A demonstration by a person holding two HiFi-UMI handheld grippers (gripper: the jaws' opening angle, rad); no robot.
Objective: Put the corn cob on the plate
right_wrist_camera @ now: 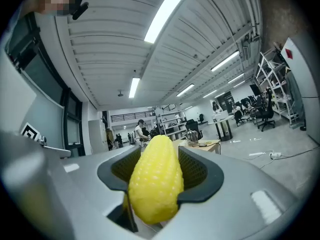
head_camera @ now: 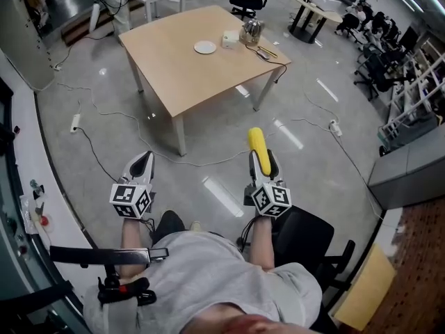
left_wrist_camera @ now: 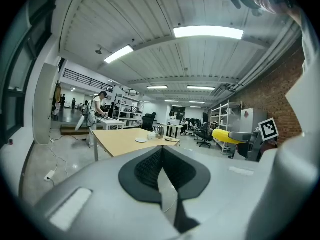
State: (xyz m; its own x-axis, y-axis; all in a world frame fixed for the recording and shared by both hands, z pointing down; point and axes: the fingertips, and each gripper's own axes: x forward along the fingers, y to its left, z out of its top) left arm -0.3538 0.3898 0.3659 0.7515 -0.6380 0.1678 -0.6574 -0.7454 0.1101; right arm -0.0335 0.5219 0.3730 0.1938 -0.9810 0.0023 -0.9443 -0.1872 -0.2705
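Observation:
In the head view the yellow corn cob (head_camera: 256, 143) sticks forward out of my right gripper (head_camera: 263, 157), which is shut on it and held level over the floor. The right gripper view shows the corn cob (right_wrist_camera: 156, 179) gripped between the dark pads (right_wrist_camera: 200, 170), its tip pointing at the far table. The small white plate (head_camera: 205, 46) lies on the wooden table (head_camera: 181, 75), well ahead of both grippers. My left gripper (head_camera: 142, 160) hangs beside the right one, shut with nothing in it; in its own view the left gripper (left_wrist_camera: 161, 159) faces the plate (left_wrist_camera: 141, 140), with the corn cob (left_wrist_camera: 224, 136) at the right.
A white box (head_camera: 230, 39) and a metal kettle (head_camera: 251, 30) stand next to the plate, with a cable (head_camera: 268, 53) trailing off the table. Cords and a power strip (head_camera: 75, 122) lie on the floor. A black chair (head_camera: 309, 239) is behind me at the right.

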